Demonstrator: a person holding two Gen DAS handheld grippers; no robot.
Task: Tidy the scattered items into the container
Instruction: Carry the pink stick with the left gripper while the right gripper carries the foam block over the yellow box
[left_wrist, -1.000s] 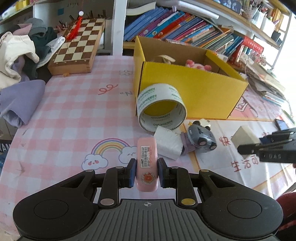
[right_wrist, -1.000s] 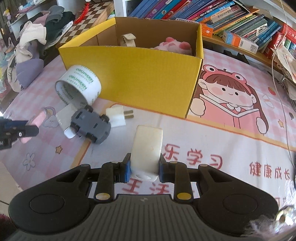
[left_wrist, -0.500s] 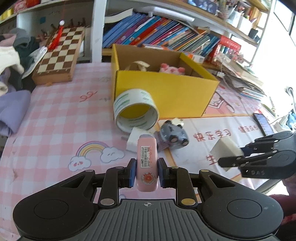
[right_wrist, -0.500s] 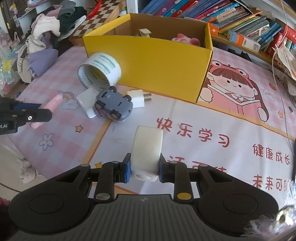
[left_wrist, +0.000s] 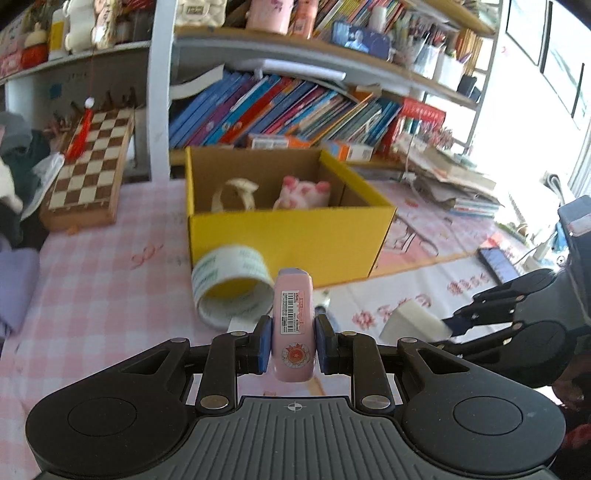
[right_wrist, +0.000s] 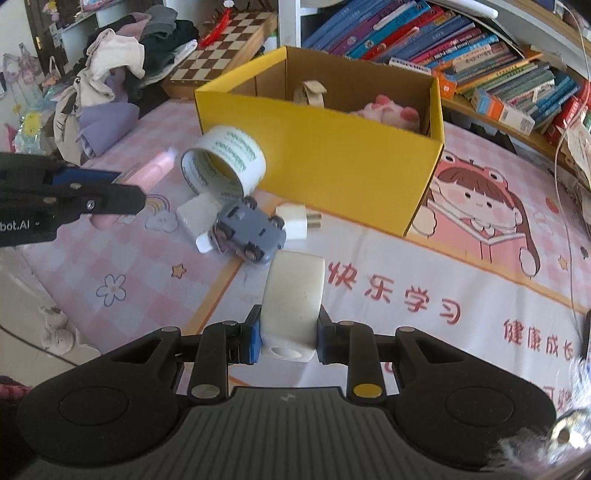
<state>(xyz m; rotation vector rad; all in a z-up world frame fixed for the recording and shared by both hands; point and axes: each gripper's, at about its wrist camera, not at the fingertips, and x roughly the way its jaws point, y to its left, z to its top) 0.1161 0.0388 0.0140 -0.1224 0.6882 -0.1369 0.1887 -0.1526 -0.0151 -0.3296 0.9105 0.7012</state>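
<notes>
The left gripper (left_wrist: 292, 345) clamps a pink case (left_wrist: 293, 325); the right gripper (right_wrist: 289, 334) clamps a white block (right_wrist: 293, 302). Beyond them, a tape roll (right_wrist: 223, 162) leans against the yellow box (right_wrist: 332, 155) mid-table (right_wrist: 480, 266), holding a plush pig (right_wrist: 391, 112).

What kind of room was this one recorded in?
Most likely a child's room or study corner at home: shelves packed with children's books, a cartoon-printed table cover, a chessboard, and a pile of clothes to one side.
</notes>
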